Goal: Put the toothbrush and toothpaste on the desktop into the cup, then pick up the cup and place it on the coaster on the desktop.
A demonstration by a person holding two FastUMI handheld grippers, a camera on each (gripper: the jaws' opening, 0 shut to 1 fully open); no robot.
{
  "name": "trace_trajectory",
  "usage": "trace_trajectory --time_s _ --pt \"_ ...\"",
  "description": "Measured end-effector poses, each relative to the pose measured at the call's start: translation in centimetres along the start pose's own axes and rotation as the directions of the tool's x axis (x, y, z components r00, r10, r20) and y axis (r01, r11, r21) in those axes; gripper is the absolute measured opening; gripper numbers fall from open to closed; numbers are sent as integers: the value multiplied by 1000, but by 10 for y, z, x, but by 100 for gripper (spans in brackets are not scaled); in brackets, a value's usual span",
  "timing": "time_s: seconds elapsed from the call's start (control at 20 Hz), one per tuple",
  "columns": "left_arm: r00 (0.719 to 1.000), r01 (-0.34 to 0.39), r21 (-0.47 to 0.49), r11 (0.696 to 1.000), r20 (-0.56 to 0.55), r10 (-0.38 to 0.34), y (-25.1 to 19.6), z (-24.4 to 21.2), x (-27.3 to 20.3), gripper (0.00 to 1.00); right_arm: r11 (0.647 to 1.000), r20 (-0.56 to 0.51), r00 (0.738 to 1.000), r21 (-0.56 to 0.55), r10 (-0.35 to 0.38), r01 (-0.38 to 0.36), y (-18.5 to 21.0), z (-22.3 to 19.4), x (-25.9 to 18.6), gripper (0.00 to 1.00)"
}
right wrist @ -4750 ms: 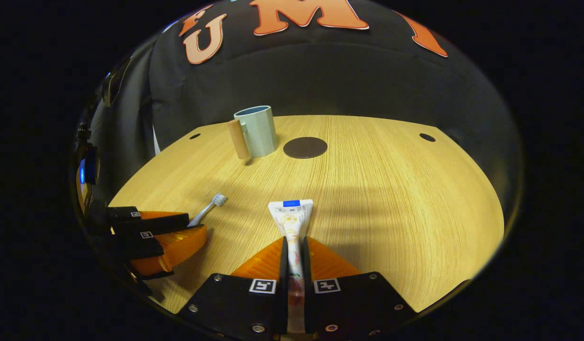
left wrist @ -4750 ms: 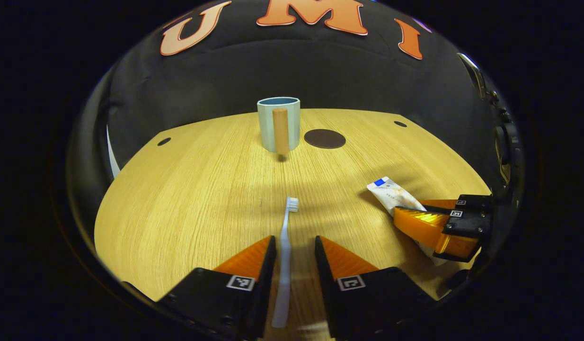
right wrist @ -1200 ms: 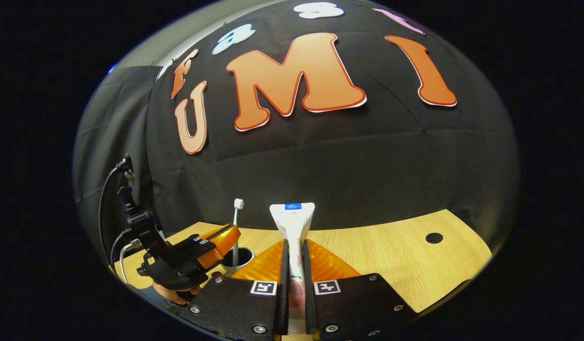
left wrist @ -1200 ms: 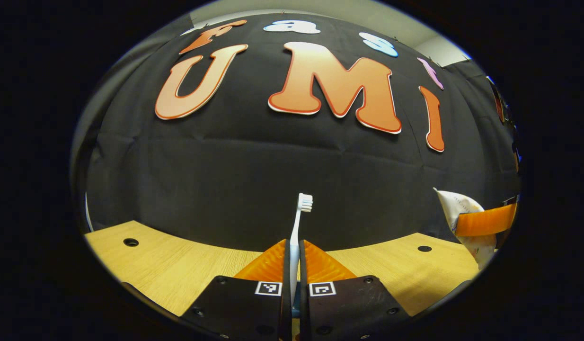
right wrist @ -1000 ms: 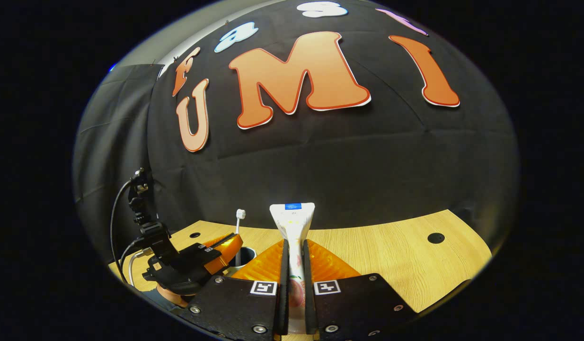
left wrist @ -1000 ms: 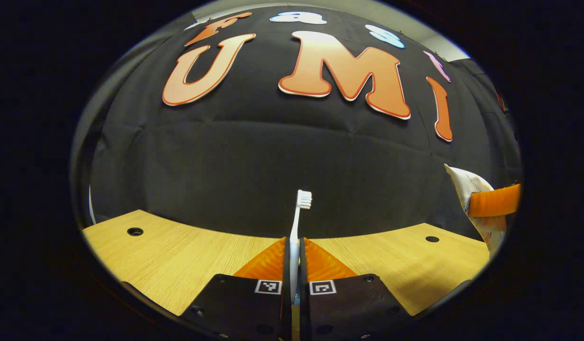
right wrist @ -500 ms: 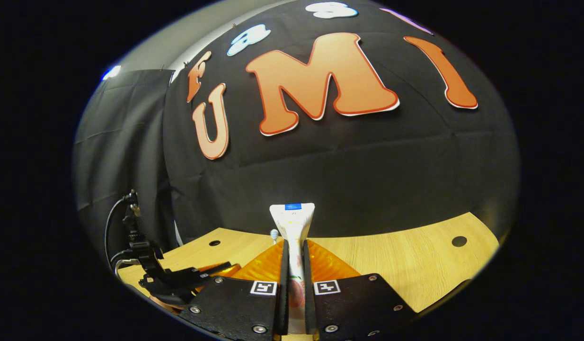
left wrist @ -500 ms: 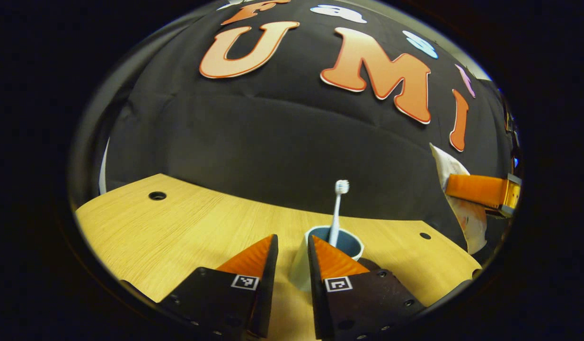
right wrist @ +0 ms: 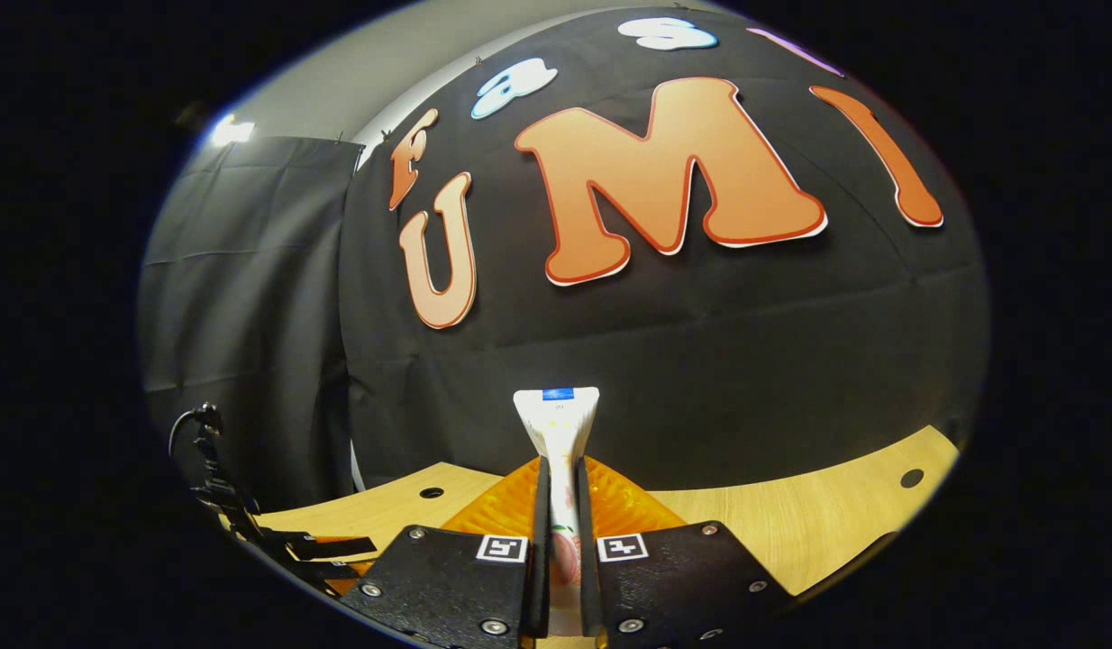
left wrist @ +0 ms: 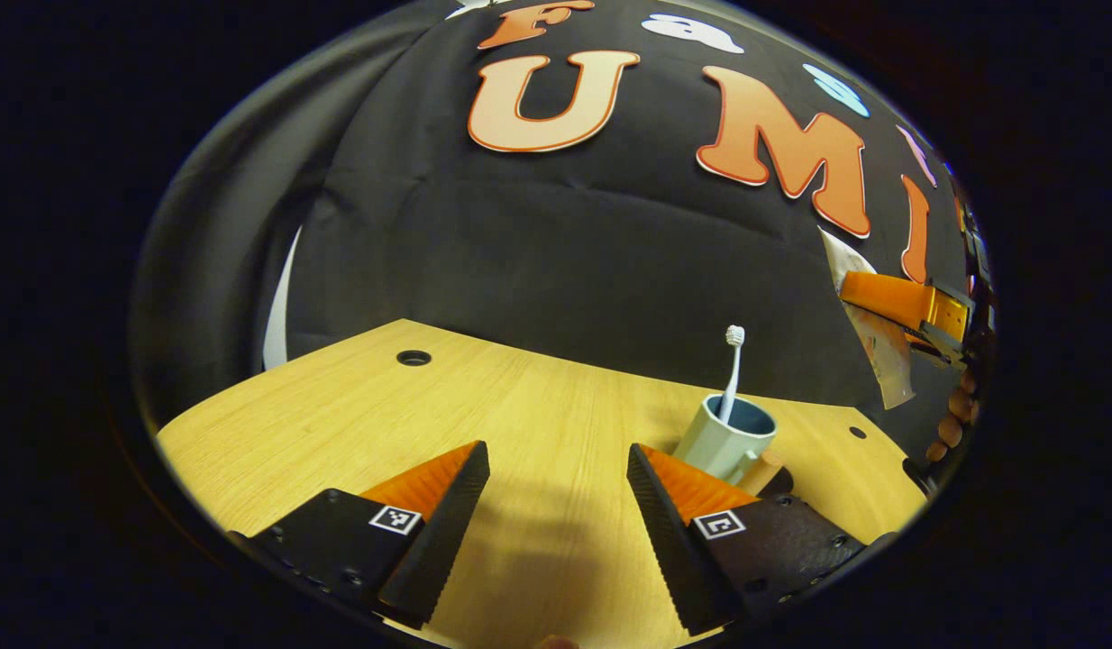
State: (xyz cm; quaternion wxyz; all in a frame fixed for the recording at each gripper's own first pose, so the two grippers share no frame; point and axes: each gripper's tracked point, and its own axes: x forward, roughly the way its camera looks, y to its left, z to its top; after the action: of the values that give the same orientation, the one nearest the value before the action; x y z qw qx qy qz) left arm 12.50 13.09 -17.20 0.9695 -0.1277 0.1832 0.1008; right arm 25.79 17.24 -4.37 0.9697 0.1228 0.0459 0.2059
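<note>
Left gripper view: toothbrush [left wrist: 732, 374] stands in the cup [left wrist: 725, 442] at lower right, jaws wide (right gripper [right wrist: 558, 505] clamps the toothpaste [right wrist: 557, 424], coaster move pending).

Pale wooden surface [left wrist: 358, 424] stretches ahead of the tongs, a round hole [left wrist: 414, 358] far-left near black cloth wall [left wrist: 538, 261].

White toothbrush [left wrist: 732, 374] stands bristles-up in the pale cup [left wrist: 724, 442]; white toothpaste [right wrist: 557, 424] is held upright

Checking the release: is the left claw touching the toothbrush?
Apart. The left gripper view shows the left claw open, with the toothbrush standing in the cup beyond.
</note>
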Motion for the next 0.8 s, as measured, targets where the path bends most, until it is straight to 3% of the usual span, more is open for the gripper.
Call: trace_trajectory --time_s 0.2,0.8 --pt "999 -42 18 999 4 42 18 -2 5 94 999 14 999 -27 36 -35 14 -14 25 14" --pt "996 -82 12 997 -27 82 31 -11 10 94 996 -13 996 35 85 -84 28 -58 72 14"
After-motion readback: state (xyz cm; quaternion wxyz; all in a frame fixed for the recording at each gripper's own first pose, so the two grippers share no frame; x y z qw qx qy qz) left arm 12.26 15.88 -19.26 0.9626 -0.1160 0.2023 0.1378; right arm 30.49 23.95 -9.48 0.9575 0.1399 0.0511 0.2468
